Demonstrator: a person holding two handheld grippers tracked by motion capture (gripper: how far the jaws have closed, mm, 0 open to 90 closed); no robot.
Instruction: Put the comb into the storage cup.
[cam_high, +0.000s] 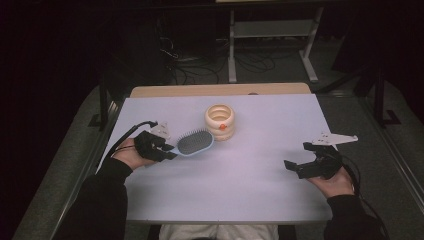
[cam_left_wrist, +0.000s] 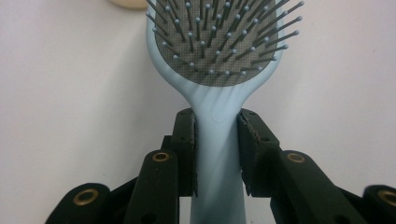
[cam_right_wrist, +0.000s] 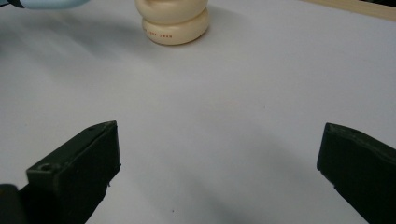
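A light blue hairbrush (cam_high: 194, 142) with a grey bristle pad hangs just above the white table, bristles up. My left gripper (cam_high: 169, 150) is shut on its handle (cam_left_wrist: 217, 154), with both black jaws pressed against the sides. Just beyond the brush head stands a cream ribbed holder (cam_high: 220, 121) with an open top and an orange spot on its side. My right gripper (cam_high: 298, 156) stands open at the right of the table, low over the surface, with nothing between its fingers (cam_right_wrist: 79, 172). The holder (cam_right_wrist: 173, 21) lies far ahead of it.
The white table top (cam_high: 250, 170) has a wooden strip (cam_high: 220, 90) along its far edge. Beyond it stand a metal frame (cam_high: 272, 45) and loose cables on a dark floor. Wide bare surface lies between the two grippers.
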